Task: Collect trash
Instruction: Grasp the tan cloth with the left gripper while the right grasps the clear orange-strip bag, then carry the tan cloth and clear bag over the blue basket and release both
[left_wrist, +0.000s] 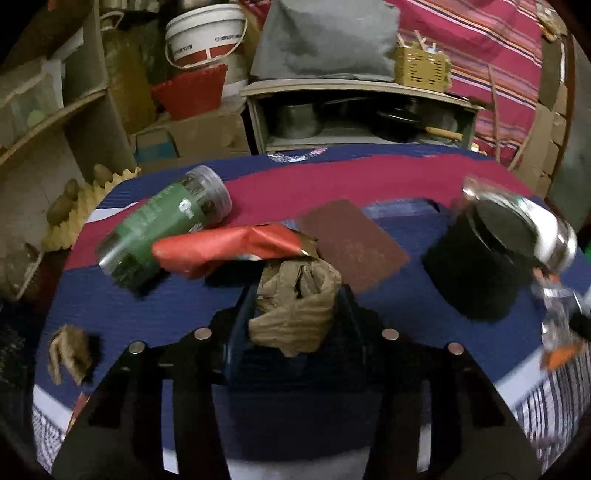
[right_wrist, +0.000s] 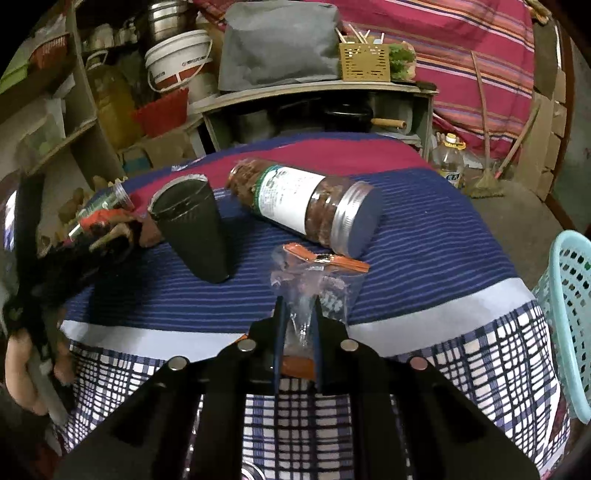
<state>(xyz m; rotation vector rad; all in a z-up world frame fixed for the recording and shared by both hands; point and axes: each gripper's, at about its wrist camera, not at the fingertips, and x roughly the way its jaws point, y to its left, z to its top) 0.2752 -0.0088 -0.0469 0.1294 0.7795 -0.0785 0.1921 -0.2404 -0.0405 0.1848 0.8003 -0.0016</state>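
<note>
Both grippers are engaged on trash lying on the striped tablecloth (right_wrist: 424, 236). The left gripper (left_wrist: 295, 306) has its jaws partly closed around a crumpled brown paper wad (left_wrist: 295, 302), which sits directly between the fingers with both sides against the paper. The right gripper (right_wrist: 298, 332) is clenched nearly fully on a clear plastic bag (right_wrist: 314, 284) with an orange zip strip; the bag extends away from the fingertips toward the far side, its long axis in line with the fingers. The turquoise basket (right_wrist: 569, 314) stands off the table's right edge, nearer the right hand, so that hand is judged better placed to deposit first. A black paper cup (right_wrist: 192, 229) and a lidded jar (right_wrist: 306, 203) lie farther back, untouched.
</note>
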